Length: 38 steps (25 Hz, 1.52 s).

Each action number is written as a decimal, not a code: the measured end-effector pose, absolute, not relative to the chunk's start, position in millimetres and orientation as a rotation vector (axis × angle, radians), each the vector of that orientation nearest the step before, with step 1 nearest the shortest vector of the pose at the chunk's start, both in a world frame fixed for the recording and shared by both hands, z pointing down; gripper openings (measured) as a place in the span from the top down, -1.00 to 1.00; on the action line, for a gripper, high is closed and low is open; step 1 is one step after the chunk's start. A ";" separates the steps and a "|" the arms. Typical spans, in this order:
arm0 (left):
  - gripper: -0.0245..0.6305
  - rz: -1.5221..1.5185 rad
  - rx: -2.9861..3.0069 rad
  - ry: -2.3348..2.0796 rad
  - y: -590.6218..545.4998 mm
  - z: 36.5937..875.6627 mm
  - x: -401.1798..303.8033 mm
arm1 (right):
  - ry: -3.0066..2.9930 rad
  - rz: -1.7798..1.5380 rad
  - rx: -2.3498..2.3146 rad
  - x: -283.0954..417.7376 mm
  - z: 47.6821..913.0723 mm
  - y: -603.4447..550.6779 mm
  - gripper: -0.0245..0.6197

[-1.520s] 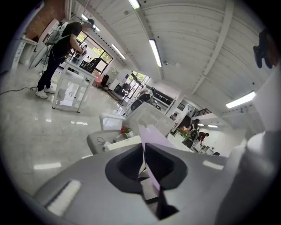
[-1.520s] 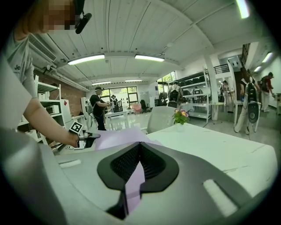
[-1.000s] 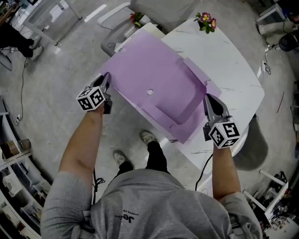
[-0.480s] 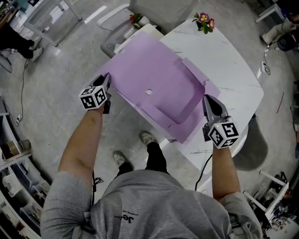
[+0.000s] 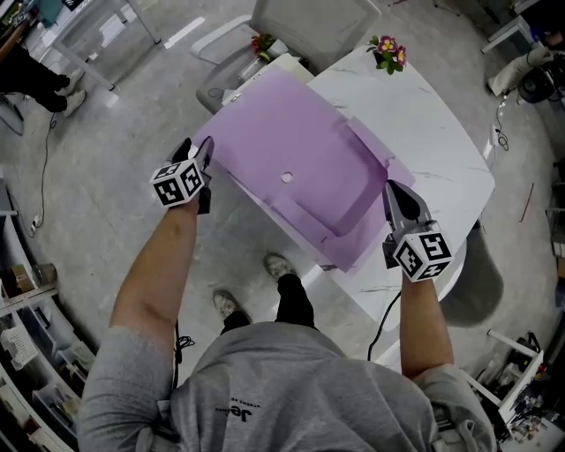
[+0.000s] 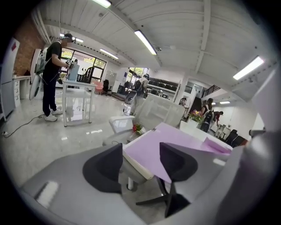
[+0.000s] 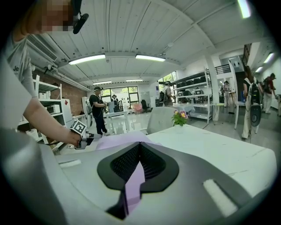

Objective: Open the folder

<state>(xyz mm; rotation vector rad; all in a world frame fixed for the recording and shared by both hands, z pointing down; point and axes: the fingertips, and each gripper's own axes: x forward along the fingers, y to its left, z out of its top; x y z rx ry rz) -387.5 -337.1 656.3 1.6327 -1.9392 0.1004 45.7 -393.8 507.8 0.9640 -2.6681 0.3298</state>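
The purple folder (image 5: 291, 141) lies spread open on the white table (image 5: 433, 141), its left half hanging out past the table's edge. My left gripper (image 5: 202, 152) is at the folder's left corner. In the left gripper view its jaws (image 6: 140, 154) are opening, and the folder's corner (image 6: 149, 151) shows in the gap with neither pad pressing on it. My right gripper (image 5: 394, 189) is at the folder's near right edge. It is shut (image 7: 139, 159) on a thin purple sheet (image 7: 134, 184) of the folder.
A potted flower (image 5: 389, 44) stands at the table's far side. A grey office chair (image 5: 309, 18) and a second small flower (image 5: 260, 41) are beyond the folder. A person's feet (image 5: 281, 263) are on the floor below. People stand farther off in the room (image 6: 52, 74).
My left gripper has shifted slightly up the picture at the folder's left corner. The right gripper has kept still on the folder's near edge.
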 end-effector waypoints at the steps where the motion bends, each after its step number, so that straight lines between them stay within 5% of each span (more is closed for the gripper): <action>1: 0.05 0.074 1.639 -1.938 -336.2 649.3 -387.6 | -2.673 0.324 0.962 43.3 504.1 -393.3 0.91; 9: 0.02 -0.072 1.823 -1.913 -302.5 557.9 -382.3 | -2.736 0.284 0.882 3.2 460.5 -377.5 0.91; 17: 0.02 -0.158 2.019 -2.042 -205.5 417.0 -415.2 | -2.886 0.194 0.631 -109.0 381.8 -348.1 0.91; 38: 0.74 -0.098 1.749 -2.610 157.5 281.1 -462.3 | -2.974 0.149 -0.398 -398.9 283.6 -94.3 0.91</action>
